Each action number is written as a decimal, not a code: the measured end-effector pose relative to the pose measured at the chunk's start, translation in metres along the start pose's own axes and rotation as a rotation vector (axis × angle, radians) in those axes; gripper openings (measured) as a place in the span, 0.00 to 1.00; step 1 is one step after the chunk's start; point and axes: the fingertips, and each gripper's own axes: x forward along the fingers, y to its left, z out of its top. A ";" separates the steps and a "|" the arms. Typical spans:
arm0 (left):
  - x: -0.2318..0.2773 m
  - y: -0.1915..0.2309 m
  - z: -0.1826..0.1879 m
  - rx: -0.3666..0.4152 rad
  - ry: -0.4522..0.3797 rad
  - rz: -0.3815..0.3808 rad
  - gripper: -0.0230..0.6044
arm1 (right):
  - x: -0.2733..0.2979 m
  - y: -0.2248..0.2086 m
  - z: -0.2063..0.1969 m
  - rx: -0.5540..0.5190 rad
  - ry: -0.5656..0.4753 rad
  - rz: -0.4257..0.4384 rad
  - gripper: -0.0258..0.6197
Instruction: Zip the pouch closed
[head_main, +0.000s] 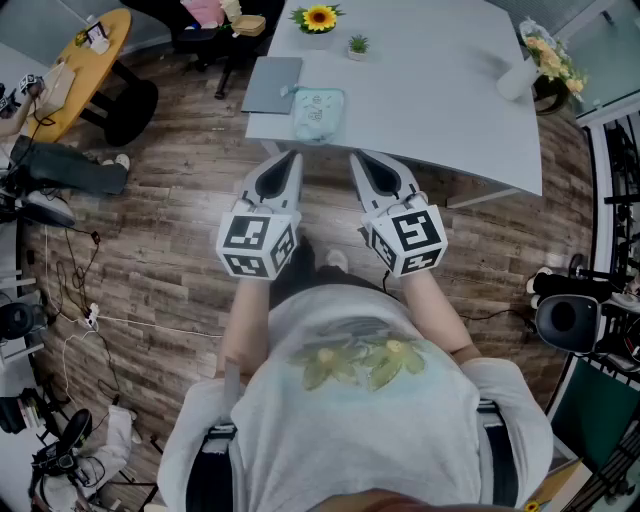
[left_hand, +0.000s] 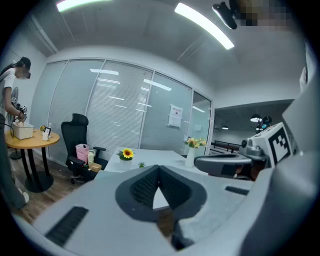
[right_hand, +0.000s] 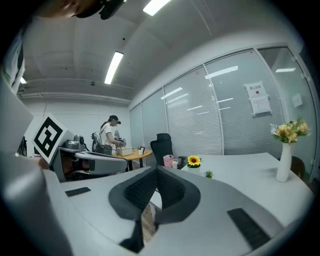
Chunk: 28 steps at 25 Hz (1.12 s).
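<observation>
The light blue pouch (head_main: 318, 113) lies near the front edge of the white table (head_main: 440, 90), beside a grey flat case (head_main: 272, 84). Both grippers hover over the wooden floor just short of that edge, side by side and apart from the pouch. My left gripper (head_main: 291, 158) is shut with nothing between its jaws, and its tips point towards the pouch. My right gripper (head_main: 359, 159) is also shut and empty, a little to the right of the pouch. In both gripper views the jaws (left_hand: 159, 168) (right_hand: 156, 169) meet at their tips and hide the pouch.
A potted sunflower (head_main: 318, 18), a small green plant (head_main: 357, 45) and a white vase of flowers (head_main: 540, 60) stand on the table. A black office chair (left_hand: 77, 145) and a round yellow table (head_main: 85, 65) with a person beside it are at the left. Cables lie on the floor (head_main: 75, 290).
</observation>
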 end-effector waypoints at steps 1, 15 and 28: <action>0.001 -0.002 -0.001 0.000 0.001 0.001 0.04 | -0.001 -0.001 -0.001 -0.004 0.002 -0.001 0.07; -0.005 -0.004 -0.005 -0.011 -0.016 0.023 0.04 | -0.008 -0.001 -0.007 -0.005 -0.003 -0.020 0.07; 0.015 0.021 -0.006 0.035 0.025 0.037 0.46 | 0.006 -0.025 -0.017 0.042 0.042 -0.025 0.37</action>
